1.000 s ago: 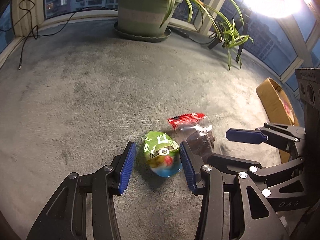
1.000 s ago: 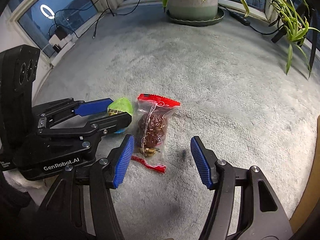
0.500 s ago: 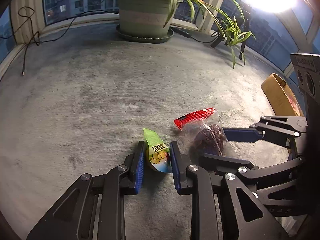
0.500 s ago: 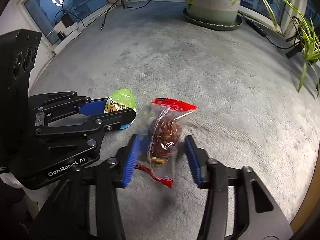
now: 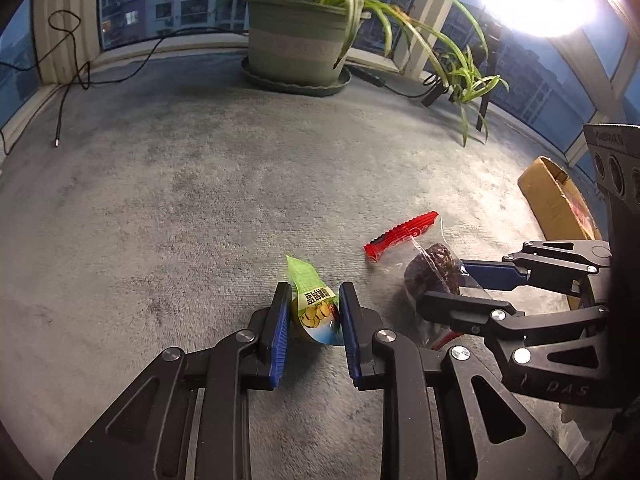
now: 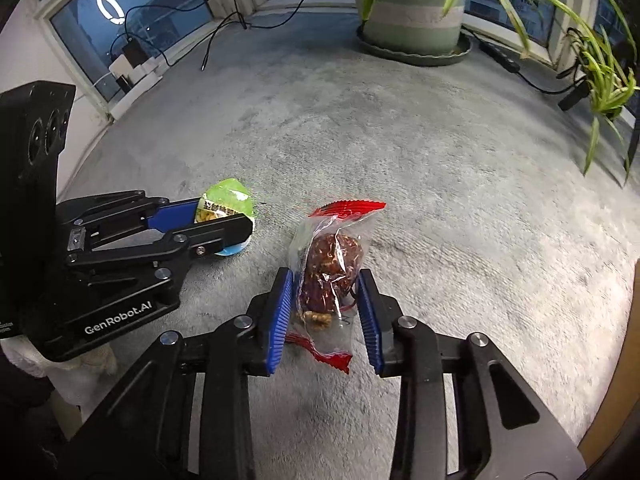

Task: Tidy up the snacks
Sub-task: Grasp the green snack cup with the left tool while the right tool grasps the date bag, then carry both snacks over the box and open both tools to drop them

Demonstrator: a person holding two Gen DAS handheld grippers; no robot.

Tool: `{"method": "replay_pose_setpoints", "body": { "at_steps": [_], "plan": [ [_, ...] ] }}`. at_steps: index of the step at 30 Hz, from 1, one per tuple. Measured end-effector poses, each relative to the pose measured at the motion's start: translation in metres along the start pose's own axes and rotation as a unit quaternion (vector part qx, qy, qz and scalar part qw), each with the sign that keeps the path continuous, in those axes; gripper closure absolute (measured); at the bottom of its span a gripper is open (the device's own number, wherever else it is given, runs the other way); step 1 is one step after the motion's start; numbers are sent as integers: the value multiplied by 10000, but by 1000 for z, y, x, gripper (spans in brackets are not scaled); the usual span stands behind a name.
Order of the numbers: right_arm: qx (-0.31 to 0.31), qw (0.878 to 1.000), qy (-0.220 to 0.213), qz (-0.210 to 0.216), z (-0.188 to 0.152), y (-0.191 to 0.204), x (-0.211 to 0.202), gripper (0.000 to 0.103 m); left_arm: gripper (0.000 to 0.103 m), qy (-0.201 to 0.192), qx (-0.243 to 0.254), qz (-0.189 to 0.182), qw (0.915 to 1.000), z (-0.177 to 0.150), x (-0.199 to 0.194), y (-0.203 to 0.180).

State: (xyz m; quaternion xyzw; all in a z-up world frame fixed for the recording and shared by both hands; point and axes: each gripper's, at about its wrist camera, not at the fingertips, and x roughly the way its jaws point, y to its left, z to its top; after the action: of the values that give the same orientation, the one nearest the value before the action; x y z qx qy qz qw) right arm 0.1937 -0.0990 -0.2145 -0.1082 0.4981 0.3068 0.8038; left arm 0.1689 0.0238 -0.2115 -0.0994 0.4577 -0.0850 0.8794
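My left gripper [image 5: 314, 304] is shut on a small green snack packet [image 5: 314, 304] and holds it just above the grey carpet; the packet also shows in the right wrist view [image 6: 228, 204]. My right gripper [image 6: 326, 300] is shut on a clear bag of brown dates with red ends [image 6: 332, 268], lifted upright off the carpet. That bag shows in the left wrist view [image 5: 430, 268] to the right of the green packet. The two grippers are side by side, left gripper [image 6: 208, 222] left of the right one [image 5: 460, 284].
A cardboard box [image 5: 556, 200] lies at the right on the carpet [image 5: 200, 200]. A large potted plant [image 5: 296, 44] stands at the far window, with hanging leaves [image 6: 604, 80] on the right. Black cables [image 5: 72, 76] and a power strip [image 6: 500, 56] run along the window edge.
Both grippers closed from open onto their snacks: left on the green packet, right on the date bag. Both packets have been raised and tipped upright off the carpet.
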Motion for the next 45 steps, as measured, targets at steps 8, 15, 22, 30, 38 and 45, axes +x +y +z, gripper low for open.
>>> {"method": "replay_pose_setpoints", "body": {
  "at_steps": [8, 15, 22, 30, 38, 45],
  "plan": [
    [79, 9995, -304, -29, -10, -4, -34, 70, 81, -225, 232, -97, 9994, 2, -22, -22],
    [203, 9978, -626, -97, -24, -16, -76, 70, 81, -428, 417, -265, 9979, 6, -42, -47],
    [448, 9941, -940, -293, -43, -43, -122, 70, 81, -634, 673, -493, 9945, 12, -59, -84],
    [855, 9872, -1180, -644, -78, -87, -170, 70, 81, -695, 930, -878, 9893, 13, -63, -139],
    [1281, 9784, -1269, -1014, -119, -139, -208, 70, 81, -601, 1242, -1297, 9819, 11, -50, -205],
    [1585, 9707, -1243, -1312, -146, -179, -225, 70, 81, -514, 1476, -1576, 9750, 9, -40, -258]
  ]
}}
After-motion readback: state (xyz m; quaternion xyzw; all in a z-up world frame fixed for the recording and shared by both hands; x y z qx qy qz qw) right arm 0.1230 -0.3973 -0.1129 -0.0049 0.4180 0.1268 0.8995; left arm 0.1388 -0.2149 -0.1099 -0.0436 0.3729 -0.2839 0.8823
